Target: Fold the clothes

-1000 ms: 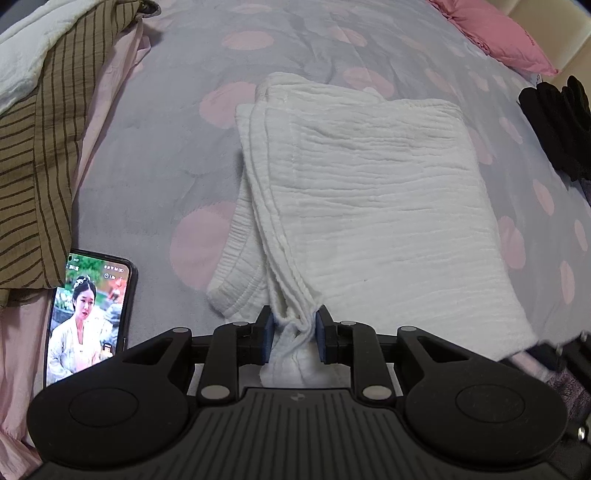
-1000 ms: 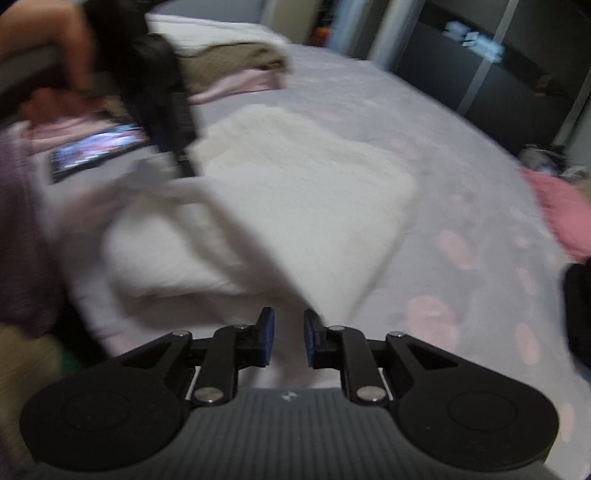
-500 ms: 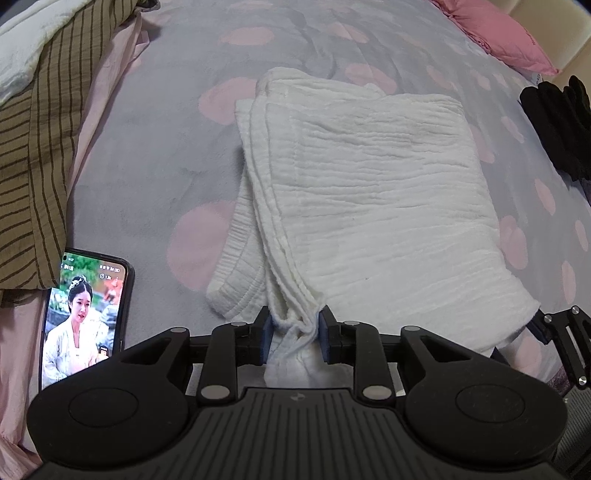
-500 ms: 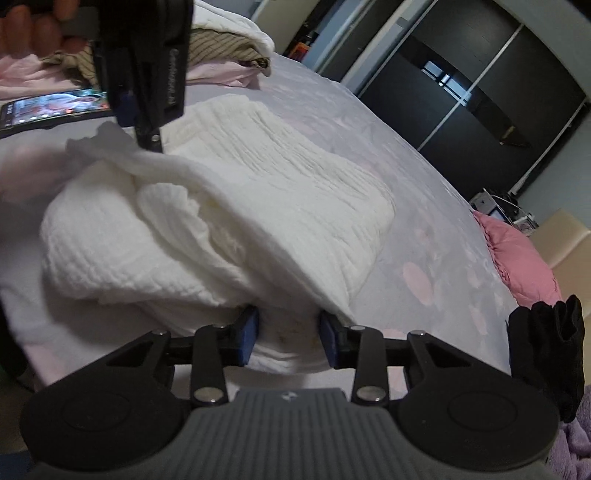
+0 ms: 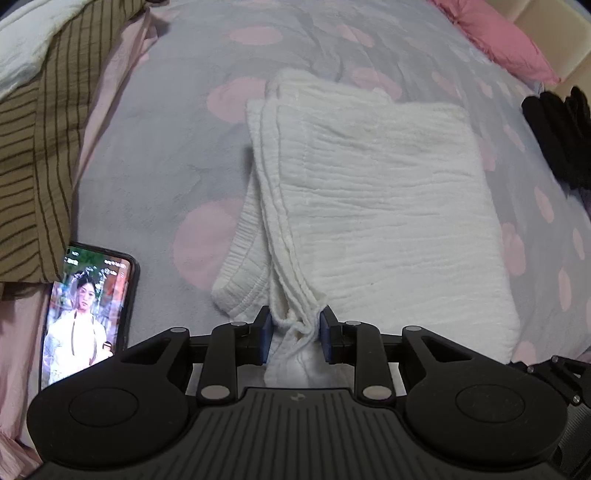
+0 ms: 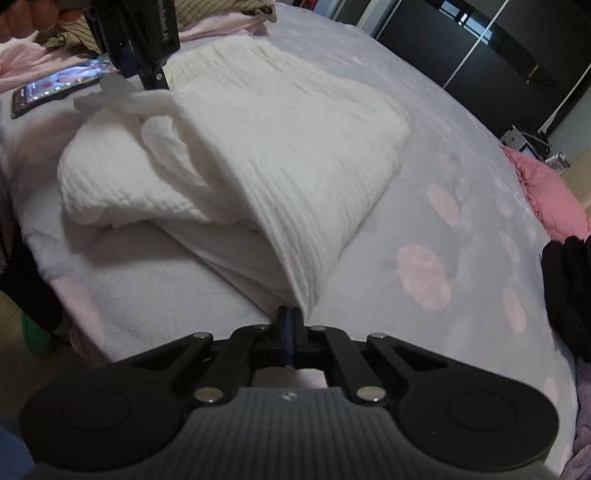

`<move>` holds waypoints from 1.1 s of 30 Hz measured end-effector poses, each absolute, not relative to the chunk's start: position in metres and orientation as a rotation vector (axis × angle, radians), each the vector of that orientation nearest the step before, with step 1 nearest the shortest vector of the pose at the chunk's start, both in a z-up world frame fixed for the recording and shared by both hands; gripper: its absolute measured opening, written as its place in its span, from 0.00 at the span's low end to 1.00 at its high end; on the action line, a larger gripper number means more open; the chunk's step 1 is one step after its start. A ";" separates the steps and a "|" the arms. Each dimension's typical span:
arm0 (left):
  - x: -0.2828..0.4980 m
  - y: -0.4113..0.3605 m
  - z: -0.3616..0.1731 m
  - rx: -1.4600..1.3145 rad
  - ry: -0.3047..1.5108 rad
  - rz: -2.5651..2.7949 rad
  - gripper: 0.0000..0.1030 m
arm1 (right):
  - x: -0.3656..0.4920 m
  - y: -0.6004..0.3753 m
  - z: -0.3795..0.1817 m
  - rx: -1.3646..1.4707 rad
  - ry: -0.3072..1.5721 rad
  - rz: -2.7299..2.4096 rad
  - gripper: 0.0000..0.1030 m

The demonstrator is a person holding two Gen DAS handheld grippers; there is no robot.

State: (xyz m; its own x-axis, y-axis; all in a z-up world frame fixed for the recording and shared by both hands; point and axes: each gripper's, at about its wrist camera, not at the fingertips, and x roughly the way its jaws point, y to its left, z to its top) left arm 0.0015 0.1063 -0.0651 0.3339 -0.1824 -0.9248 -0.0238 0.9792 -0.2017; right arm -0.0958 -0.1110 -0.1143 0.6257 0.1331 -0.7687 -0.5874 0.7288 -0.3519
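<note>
A folded white crinkle-cotton garment [image 5: 376, 206] lies in the middle of a bed covered by a grey bedspread with pink dots [image 5: 155, 155], its stacked edges running along its left side in the left wrist view. The left gripper [image 5: 294, 334] points steeply down at the near corner of the garment, and a bunched wad of those layered edges, with a thin drawstring trailing from it, fills the gap between its blue pads, which press on it from both sides. In the right wrist view the same gripper [image 6: 149, 79] appears at the top left, held by the person's hand [image 6: 26, 20], with the pinched corner lifted a little off the bed. The right gripper [image 6: 290, 326] is at the opposite near corner: its jaws are closed together, and a taut ridge of the white fabric runs up from right at their tips, so that it is clamped on the garment's corner. A smartphone [image 5: 86, 317] with a lit screen lies on the bedspread to the left of the garment, just beside an olive striped garment [image 5: 29, 155] that sits on a pale pink cloth [image 5: 107, 88]. A pink pillow [image 5: 495, 40] lies at the far right of the bed, and a black garment [image 5: 561, 136] lies at its right edge.
</note>
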 end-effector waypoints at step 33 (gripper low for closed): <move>0.092 0.150 -0.097 -0.375 0.996 -0.185 0.60 | 0.132 -0.156 -0.076 0.080 0.937 0.512 0.58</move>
